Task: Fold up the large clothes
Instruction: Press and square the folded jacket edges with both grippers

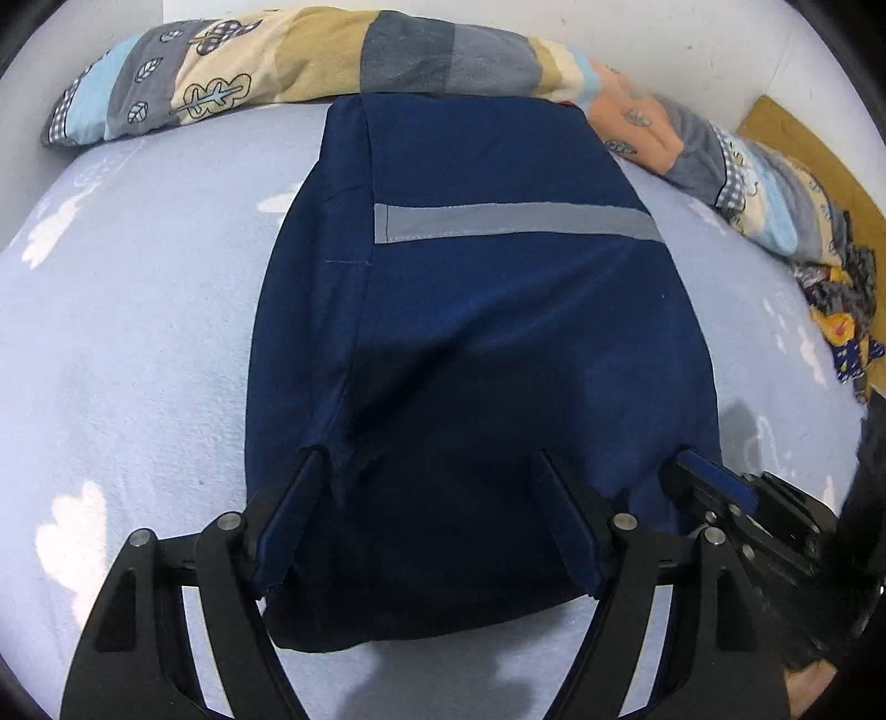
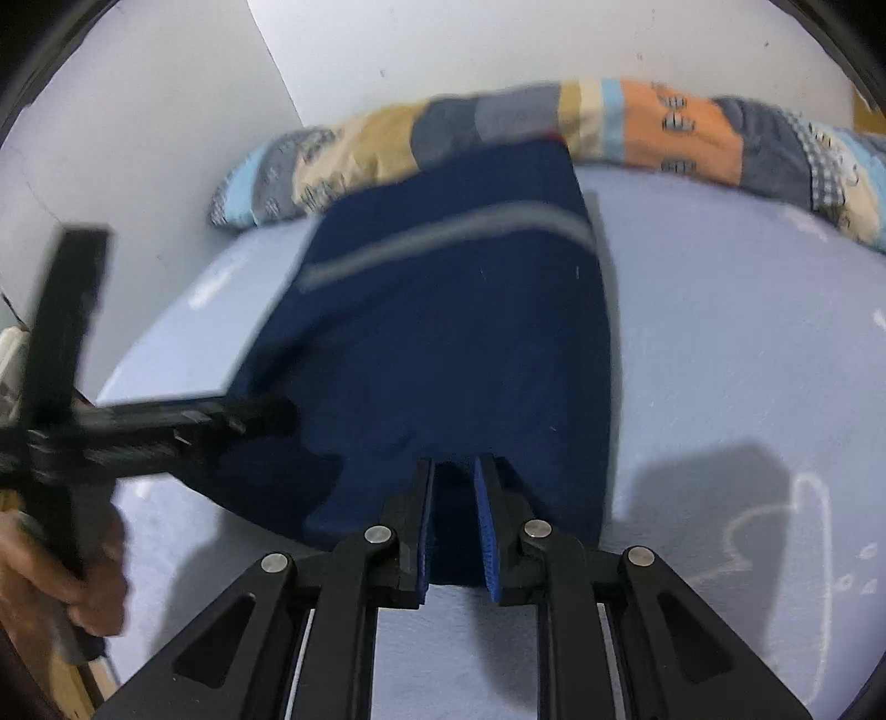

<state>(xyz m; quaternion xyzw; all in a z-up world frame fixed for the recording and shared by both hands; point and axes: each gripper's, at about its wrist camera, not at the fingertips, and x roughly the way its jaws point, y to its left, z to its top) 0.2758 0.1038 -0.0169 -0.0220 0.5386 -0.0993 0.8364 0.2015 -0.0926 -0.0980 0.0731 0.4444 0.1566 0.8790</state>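
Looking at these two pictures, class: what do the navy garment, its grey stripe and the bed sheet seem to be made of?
Navy garment: seemingly a smooth woven cloth, perhaps cotton blend; matte, with stitched seams and soft creases.
Grey stripe: a flat sewn-on tape, maybe reflective; stitching runs along its edge.
Bed sheet: soft pale-blue cloth, likely brushed or knitted; slightly fuzzy, with printed white clouds.

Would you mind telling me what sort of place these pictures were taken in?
Most likely a bedroom, on a bed: a pale blue cloud-print sheet, a rolled patchwork quilt against a white wall, and a navy garment spread out for folding.
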